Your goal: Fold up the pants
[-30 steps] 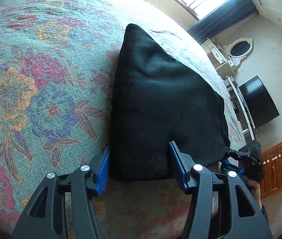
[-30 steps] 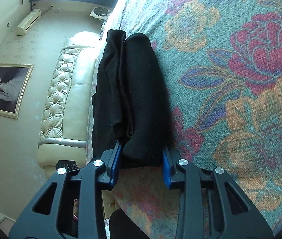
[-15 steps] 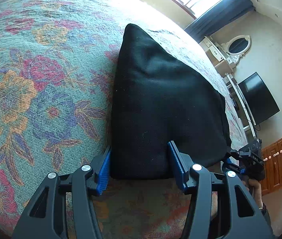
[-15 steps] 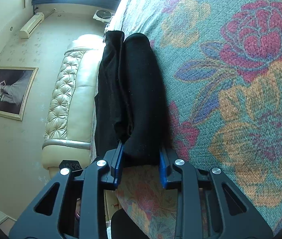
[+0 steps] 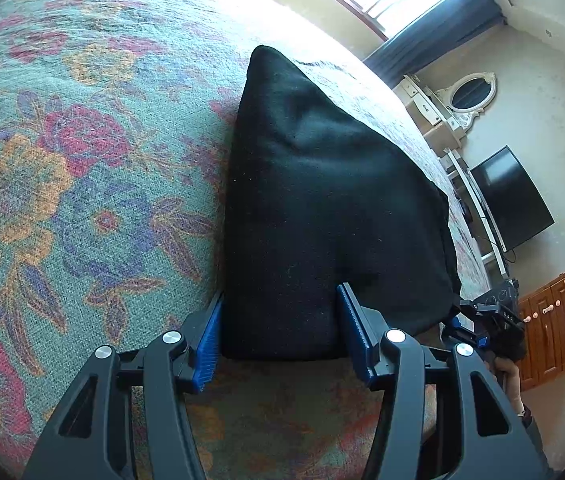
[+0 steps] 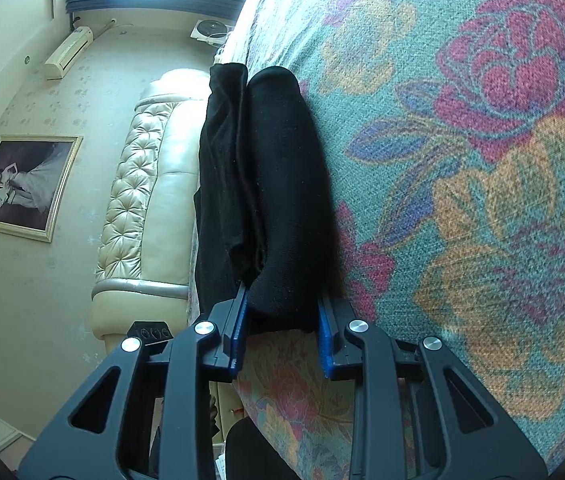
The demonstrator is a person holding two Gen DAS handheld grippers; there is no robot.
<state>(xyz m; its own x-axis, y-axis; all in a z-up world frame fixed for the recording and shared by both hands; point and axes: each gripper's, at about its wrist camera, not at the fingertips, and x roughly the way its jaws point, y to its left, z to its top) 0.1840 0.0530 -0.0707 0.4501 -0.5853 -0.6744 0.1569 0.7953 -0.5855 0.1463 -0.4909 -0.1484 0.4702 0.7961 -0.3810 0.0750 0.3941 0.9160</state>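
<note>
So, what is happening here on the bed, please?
A person is folding black pants on a bed with a floral bedspread, using a handheld gripper in each hand. The left gripper straddles the near edge of the folded bundle. The right gripper has just been closing and now pinches one end of the bundle, where the folded layers show. The pants are already folded into a compact stack.

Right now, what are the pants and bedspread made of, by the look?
Pants: soft matte black knit or fleece, likely; fuzzy surface with lint specks, folds rounded.
Bedspread: coarse woven fabric, floral pattern; visible weave texture, no sheen.
</note>
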